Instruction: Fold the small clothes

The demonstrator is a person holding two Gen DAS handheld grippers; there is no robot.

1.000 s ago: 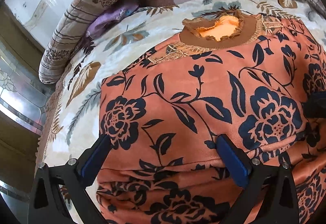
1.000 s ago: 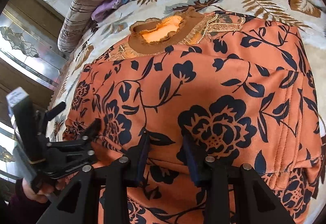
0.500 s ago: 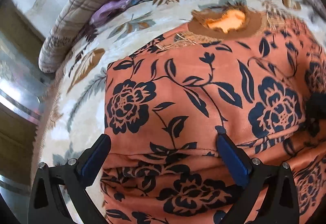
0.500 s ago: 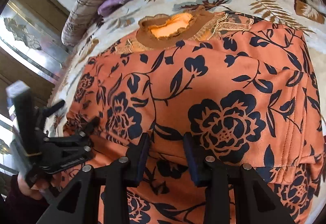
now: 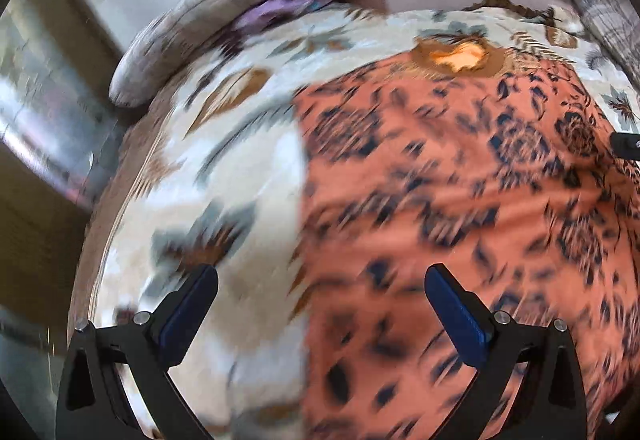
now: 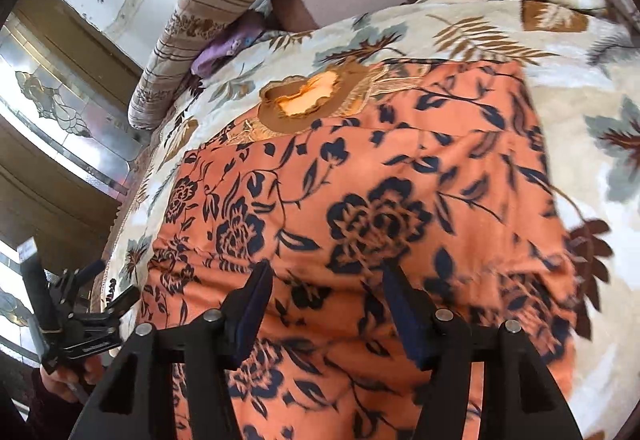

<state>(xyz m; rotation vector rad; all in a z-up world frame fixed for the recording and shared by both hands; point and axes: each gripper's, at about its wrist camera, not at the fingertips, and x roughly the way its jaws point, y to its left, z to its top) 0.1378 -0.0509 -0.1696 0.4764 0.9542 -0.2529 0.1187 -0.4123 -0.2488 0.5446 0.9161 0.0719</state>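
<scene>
Garment position: orange floral top [image 6: 360,199] lies flat on the leaf-print blanket [image 6: 580,87] covering the bed, brown collar [image 6: 308,99] pointing away from me. My right claw [image 6: 326,304] hangs above the near hem, jaws opening, no cloth pinched between them. My left claw [image 5: 320,304] stands wide apart over the top's left edge, gripping nothing. Striped pillow [image 6: 224,15] rests beyond.

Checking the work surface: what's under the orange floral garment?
The orange floral garment lies on a cream blanket with a leaf print, which shows around its left, top and right edges. Whatever lies beneath the garment's middle is covered.
</scene>
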